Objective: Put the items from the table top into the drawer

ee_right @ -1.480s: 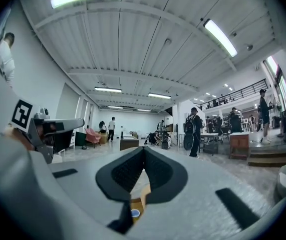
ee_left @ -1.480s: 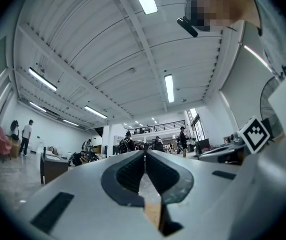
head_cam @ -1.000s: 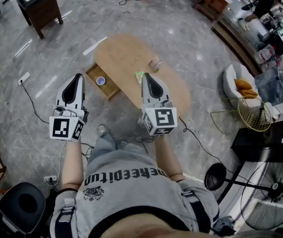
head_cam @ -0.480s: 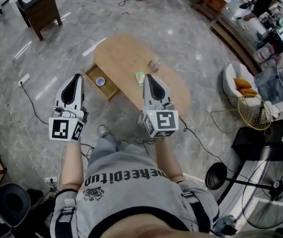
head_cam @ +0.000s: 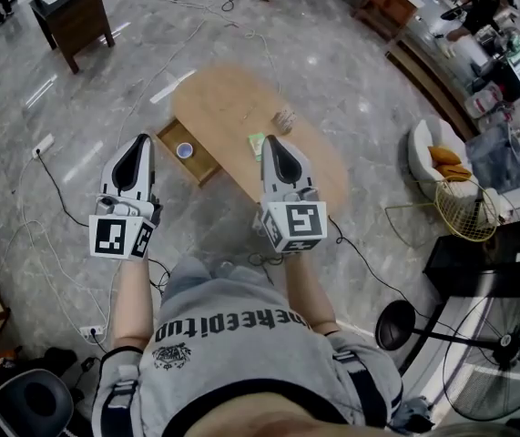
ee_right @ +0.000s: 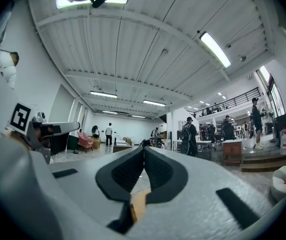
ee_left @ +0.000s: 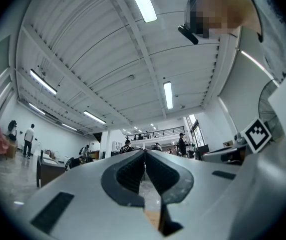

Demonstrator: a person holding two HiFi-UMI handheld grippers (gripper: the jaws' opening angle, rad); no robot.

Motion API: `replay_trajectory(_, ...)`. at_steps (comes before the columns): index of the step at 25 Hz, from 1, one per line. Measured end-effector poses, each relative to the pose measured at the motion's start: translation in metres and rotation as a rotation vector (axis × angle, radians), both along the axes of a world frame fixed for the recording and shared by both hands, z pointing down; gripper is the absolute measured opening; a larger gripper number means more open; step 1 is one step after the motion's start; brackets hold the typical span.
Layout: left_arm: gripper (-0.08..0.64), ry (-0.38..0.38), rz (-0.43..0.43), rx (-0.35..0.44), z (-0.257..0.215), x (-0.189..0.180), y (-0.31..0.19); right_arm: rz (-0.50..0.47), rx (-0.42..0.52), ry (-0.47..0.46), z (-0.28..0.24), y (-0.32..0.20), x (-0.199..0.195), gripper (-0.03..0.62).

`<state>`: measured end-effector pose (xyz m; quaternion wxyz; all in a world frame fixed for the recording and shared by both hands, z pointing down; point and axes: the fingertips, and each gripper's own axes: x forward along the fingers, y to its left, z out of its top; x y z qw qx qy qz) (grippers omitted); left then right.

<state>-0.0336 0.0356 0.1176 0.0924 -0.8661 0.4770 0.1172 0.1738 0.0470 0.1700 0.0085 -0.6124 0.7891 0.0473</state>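
The left gripper (head_cam: 138, 147) has its jaws pressed together with nothing between the dark pads; its own view looks out level across a big hall, with only ceiling lights and distant people beyond the tips. The right gripper (head_cam: 271, 144) is likewise closed tight and empty, its pads meeting along one line. Both are held out in front of the person, side by side and well apart, each with its marker cube (head_cam: 121, 235) towards the body.

In the head view the right gripper's tip lies over the near edge of the oval wooden table (head_cam: 232, 94), just beside a small green packet (head_cam: 256, 141) that rests on the top. A little farther along the top, near the middle, sits a small pale object (head_cam: 284, 116); it is too small to name, perhaps a clear box or wrapper. The left gripper's tip points at the bare floor (head_cam: 86, 98), near the open drawer (head_cam: 196, 164), which juts out from the table's left side. Inside the drawer sits a round blue-and-white thing (head_cam: 185, 149).

Cables (head_cam: 59, 189) trail over the grey marble floor. A dark side table (head_cam: 73, 12) stands at upper left, a white armchair (head_cam: 426, 148) to the right, and a standing fan (head_cam: 501, 362) at lower right.
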Motion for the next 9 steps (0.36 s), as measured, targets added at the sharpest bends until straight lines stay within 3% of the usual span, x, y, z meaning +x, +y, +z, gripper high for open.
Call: replay_trajectory(9, 0.012, 0.009, 0.014, -0.016, 0.0012, 0.0006, -0.0107, 0.016, -0.013, -0.006, 0.0010, -0.0057, 0.0018, 0.003)
